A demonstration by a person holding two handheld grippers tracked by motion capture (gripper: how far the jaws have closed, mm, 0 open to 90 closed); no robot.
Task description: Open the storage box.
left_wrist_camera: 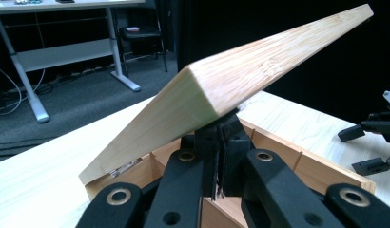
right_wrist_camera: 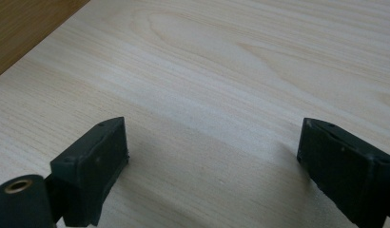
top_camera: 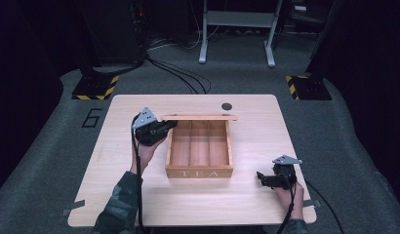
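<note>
Wooden tea box (top_camera: 199,151) sits abt mid-counter, a bit toward the far edge, front wall marked "TEA" facing the near edge. Inside: partitions splitting it into compartments, all bare wood as far as the high view shows. Lid (top_camera: 200,117) is swung up on its hinges along the box's far wall, standing raised over the back of the box; in the left gripper view the lid (left_wrist_camera: 259,71) runs up and away at a slant, w/ a small metal hinge (left_wrist_camera: 124,167) at its lower end where it meets the box wall.

Left gripper (top_camera: 156,130) is at the box's far-left corner, jaws pinched nearly together just under the lid's edge. In the left gripper view the gripper (left_wrist_camera: 218,142) has its tips right up against the lid's underside/edge, gap btwn them a thin slit. Whether they actually clamp the lid edge or just push beneath it, can't tell. Left hand (top_camera: 145,152) comes in from the near edge, sleeve in camo fabric.

Right gripper (top_camera: 267,179) rests near the counter's near-right corner, well apart from the box, pointing toward the counter's left edge. In the right gripper view the gripper (right_wrist_camera: 212,156) has jaws spread wide, nothing btwn them, bare counter (right_wrist_camera: 221,76) below.

Dark round spot (top_camera: 227,106) on the counter near the far edge, behind the lid.
</note>
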